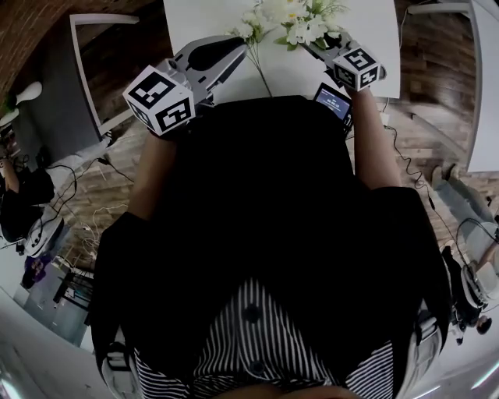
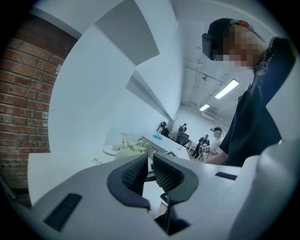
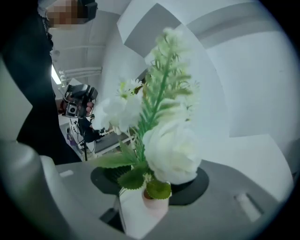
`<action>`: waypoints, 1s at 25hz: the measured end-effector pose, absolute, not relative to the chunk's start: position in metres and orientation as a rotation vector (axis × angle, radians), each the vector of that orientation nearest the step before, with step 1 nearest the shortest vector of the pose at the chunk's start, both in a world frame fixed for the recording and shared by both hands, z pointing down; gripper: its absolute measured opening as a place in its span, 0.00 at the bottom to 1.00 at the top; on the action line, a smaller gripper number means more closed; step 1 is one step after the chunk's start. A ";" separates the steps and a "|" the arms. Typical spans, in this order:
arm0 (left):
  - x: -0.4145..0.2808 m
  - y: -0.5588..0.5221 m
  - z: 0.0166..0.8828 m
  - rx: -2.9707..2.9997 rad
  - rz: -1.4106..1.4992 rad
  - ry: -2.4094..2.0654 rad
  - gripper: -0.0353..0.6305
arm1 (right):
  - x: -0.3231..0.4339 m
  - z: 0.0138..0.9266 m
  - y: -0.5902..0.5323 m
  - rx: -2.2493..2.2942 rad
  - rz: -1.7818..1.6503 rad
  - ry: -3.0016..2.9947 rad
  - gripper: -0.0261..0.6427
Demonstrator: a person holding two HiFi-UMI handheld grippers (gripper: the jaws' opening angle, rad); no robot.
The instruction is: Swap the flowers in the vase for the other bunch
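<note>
A bunch of white flowers [image 3: 171, 150] with green leaves stands in a small pale vase [image 3: 152, 206]. The vase neck sits between the jaws of my right gripper [image 3: 154, 187], which are spread wide and do not press on it. In the head view that bunch [image 1: 300, 23] is on the white table [image 1: 366, 39], with my right gripper [image 1: 316, 43] at it. My left gripper [image 1: 240, 56] reaches in from the left, where a thin stem [image 1: 261, 72] runs past its tip. In the left gripper view my left gripper [image 2: 151, 166] has its jaws almost together.
A small device with a lit screen [image 1: 333, 101] lies at the table's near edge by my right forearm. A brick wall [image 2: 23, 93] stands to the left. Other people work at tables far behind [image 2: 206, 140]. Cables trail over the wooden floor [image 1: 93, 210].
</note>
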State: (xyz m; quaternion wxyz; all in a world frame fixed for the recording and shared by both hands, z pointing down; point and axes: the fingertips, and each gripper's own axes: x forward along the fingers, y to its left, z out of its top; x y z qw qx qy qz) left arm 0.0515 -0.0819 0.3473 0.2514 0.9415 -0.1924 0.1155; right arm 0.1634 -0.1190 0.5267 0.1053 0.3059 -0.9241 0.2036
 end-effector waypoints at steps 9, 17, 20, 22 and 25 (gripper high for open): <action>0.065 -0.080 0.351 2.563 0.301 -0.491 0.11 | 0.172 0.570 -0.067 0.633 0.653 -2.442 0.55; 0.098 -0.064 0.341 2.585 0.247 -0.491 0.11 | 0.215 0.538 -0.042 0.677 0.628 -2.468 0.55; 0.122 -0.051 0.333 2.602 0.217 -0.500 0.11 | 0.234 0.509 -0.035 0.690 0.572 -2.517 0.50; 0.138 -0.045 0.326 2.614 0.194 -0.511 0.11 | 0.244 0.479 -0.035 0.696 0.541 -2.589 0.44; 0.147 -0.047 0.313 2.624 0.162 -0.555 0.10 | 0.248 0.427 -0.045 0.712 0.494 -2.715 0.26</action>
